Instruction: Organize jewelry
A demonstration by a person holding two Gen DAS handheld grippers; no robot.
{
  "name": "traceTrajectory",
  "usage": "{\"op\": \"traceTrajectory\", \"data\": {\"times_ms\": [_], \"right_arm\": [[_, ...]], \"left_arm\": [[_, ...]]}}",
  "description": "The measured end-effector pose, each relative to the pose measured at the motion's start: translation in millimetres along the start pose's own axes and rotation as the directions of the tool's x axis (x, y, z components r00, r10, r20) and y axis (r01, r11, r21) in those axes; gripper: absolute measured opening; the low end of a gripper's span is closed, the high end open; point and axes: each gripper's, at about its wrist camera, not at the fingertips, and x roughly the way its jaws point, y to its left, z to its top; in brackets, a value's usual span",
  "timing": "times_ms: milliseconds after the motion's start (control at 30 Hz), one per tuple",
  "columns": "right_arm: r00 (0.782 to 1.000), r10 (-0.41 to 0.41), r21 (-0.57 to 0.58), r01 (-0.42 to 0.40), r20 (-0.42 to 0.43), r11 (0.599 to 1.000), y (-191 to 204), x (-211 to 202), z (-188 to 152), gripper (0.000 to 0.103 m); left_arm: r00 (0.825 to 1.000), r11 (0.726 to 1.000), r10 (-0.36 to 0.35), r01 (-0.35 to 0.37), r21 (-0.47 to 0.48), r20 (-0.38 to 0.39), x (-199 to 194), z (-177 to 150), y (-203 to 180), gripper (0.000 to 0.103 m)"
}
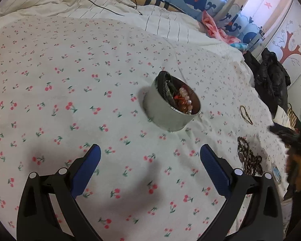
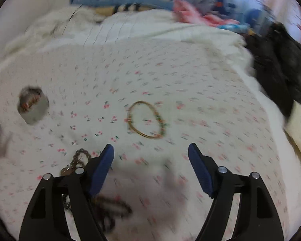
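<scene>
- The right gripper (image 2: pixel 150 150) stands wide with nothing between its blue pads, pointing at the thin gold wire bracelet (image 2: pixel 146 120) lying flat on the cherry-print bedsheet (image 2: pixel 190 80).
- The left gripper (image 1: pixel 150 154) is also wide and empty.
- Straddle one side of the hoop (it looks slippery), pinch low, then carry it to the round silver tin (image 1: pixel 170 108), already holding pearls.
- Avoid the dark beaded chain (image 2: pixel 80 158) by the left finger.

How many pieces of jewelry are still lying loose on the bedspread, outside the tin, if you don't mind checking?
2: a gold bangle lies ahead of the right gripper, and a dark beaded chain lies nearer, by that gripper's left finger. The chain may be several tangled pieces. The tin already holds pearls.
</scene>
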Motion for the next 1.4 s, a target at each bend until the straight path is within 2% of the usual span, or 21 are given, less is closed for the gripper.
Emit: {"op": "traceTrajectory", "data": {"times_ms": [100, 133, 167, 200, 233, 300, 467, 567, 667, 700, 767, 800, 833, 867, 900, 1000, 1067, 1133, 1167, 1267, 1400], "right_arm": [[1.000, -0.017, -0.077, 0.018, 0.014, 0.997, 26, 40, 10, 0.073], [1.000, -0.025, -0.074, 0.025, 0.002, 0.997, 31, 54, 15, 0.064], [0.999, -0.027, -0.058, 0.025, -0.022, 0.998, 31, 66, 17, 0.050], [0.998, -0.024, -0.031, 0.022, -0.060, 0.999, 29, 78, 18, 0.016], [0.996, 0.002, 0.019, -0.001, -0.086, 1.000, 23, 88, 16, 0.006], [0.995, 0.065, 0.102, -0.057, -0.076, 0.993, 13, 89, 15, 0.004], [0.967, 0.238, 0.229, -0.252, 0.090, 0.940, 3, 41, 22, 0.000], [0.918, 0.349, 0.259, -0.389, 0.187, 0.884, 2, 13, 30, 0.000], [0.881, 0.422, 0.262, -0.468, 0.214, 0.844, 6, -2, 32, 0.000], [0.885, 0.423, 0.242, -0.461, 0.193, 0.854, 11, -4, 34, 0.000], [0.931, 0.350, 0.164, -0.363, 0.102, 0.917, 28, 0, 35, 0.000], [0.966, 0.252, 0.120, -0.257, 0.053, 0.959, 35, 9, 36, 0.001], [0.985, 0.175, 0.082, -0.175, 0.012, 0.981, 39, 23, 37, 0.001], [0.988, 0.157, 0.076, -0.155, -0.013, 0.985, 39, 33, 33, 0.001], [0.989, 0.139, 0.082, -0.135, -0.045, 0.988, 36, 50, 32, 0.006], [0.992, 0.088, 0.124, -0.076, -0.094, 0.989, 32, 86, 30, 0.066], [0.987, 0.111, 0.137, -0.095, -0.117, 0.986, 33, 99, 27, 0.062], [0.990, 0.103, 0.124, -0.092, -0.092, 0.988, 36, 100, 25, 0.019], [0.989, 0.120, 0.144, -0.107, -0.089, 0.984, 35, 98, 24, 0.009], [0.980, 0.199, 0.178, -0.191, -0.023, 0.965, 35, 83, 26, 0.009], [0.916, 0.377, 0.215, -0.399, 0.136, 0.891, 49, 26, 26, 0.009]], "left_arm": [[1.000, 1.000, 0.004, -0.003, 0.020, -0.018, 9, -1, -5, 0.095], [1.000, 1.000, 0.003, -0.002, 0.025, -0.025, 10, 0, -6, 0.095], [1.000, 0.999, 0.004, -0.003, 0.032, -0.031, 12, -1, -7, 0.095], [0.999, 0.999, 0.005, -0.004, 0.037, -0.033, 13, -1, -7, 0.095], [0.999, 0.999, 0.006, -0.004, 0.038, -0.034, 13, -1, -7, 0.095], [0.999, 0.999, 0.003, -0.002, 0.032, -0.035, 13, -1, -6, 0.095], [0.999, 0.999, 0.003, -0.001, 0.043, -0.043, 14, -2, -10, 0.095], [0.999, 0.999, 0.005, -0.003, 0.049, -0.046, 14, -5, -11, 0.095], [0.999, 0.999, 0.011, -0.009, 0.040, -0.037, 10, -4, -7, 0.095], [0.999, 0.999, 0.014, -0.012, 0.033, -0.037, 10, -3, -5, 0.095], [0.999, 1.000, 0.013, -0.012, 0.020, -0.043, 10, -4, -3, 0.095], [0.999, 1.000, 0.009, -0.008, 0.019, -0.045, 10, -4, -2, 0.095], [0.999, 1.000, 0.008, -0.007, 0.024, -0.047, 10, -4, -3, 0.095], [0.999, 1.000, 0.008, -0.007, 0.029, -0.046, 10, -4, -4, 0.095], [0.999, 0.999, 0.008, -0.006, 0.034, -0.045, 10, -4, -5, 0.095], [0.999, 0.999, 0.000, 0.001, 0.034, -0.052, 12, -4, -6, 0.095], [0.999, 0.999, 0.004, -0.002, 0.035, -0.053, 12, -4, -5, 0.095], [0.999, 0.999, 0.003, -0.001, 0.034, -0.052, 12, -4, -6, 0.095], [0.999, 0.999, 0.003, -0.001, 0.032, -0.051, 12, -4, -5, 0.095], [0.999, 1.000, 0.006, -0.005, 0.026, -0.046, 10, -3, -4, 0.095], [0.999, 1.000, 0.007, -0.007, 0.020, -0.041, 7, -3, -2, 0.095]]}}
